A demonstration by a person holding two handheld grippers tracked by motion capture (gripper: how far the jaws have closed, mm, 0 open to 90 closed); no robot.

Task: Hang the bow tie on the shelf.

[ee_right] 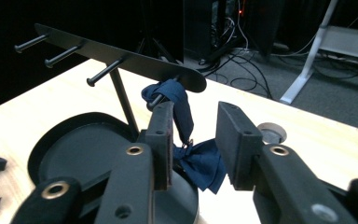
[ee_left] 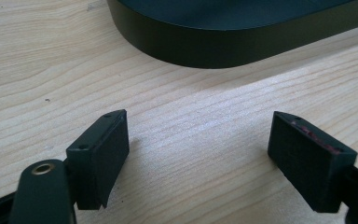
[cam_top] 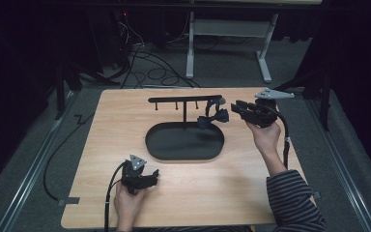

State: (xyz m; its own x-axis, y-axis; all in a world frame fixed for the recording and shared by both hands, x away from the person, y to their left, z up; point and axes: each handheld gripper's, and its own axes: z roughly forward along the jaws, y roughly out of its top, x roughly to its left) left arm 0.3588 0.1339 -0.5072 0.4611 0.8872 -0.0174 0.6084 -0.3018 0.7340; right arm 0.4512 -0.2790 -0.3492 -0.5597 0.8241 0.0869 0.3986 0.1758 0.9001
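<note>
1. Dark blue fabric bow tie [ee_right: 200,161] hangs by its strap on far-right peg of black metal rack [cam_top: 186,99], over black oval tray [cam_top: 164,145].
2. Right tongs [ee_right: 193,144] apart, bow between, pads not pressing.
3. Left tongs [ee_left: 198,154] apart, empty, near edge of light wooden desk [cam_top: 251,193].
4. Step: prob. release after hanging. Next: pull rt tongs back w/o snagging.

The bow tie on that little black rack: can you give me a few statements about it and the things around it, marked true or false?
1. The dark blue bow tie hangs from the end peg of the rack. True.
2. The right gripper clamps the bow tie. False: its jaws stand open, pads off the cloth.
3. The left gripper is open above bare table. True.
4. The oval tray holds a second tie. False: nothing lies in it.
</note>
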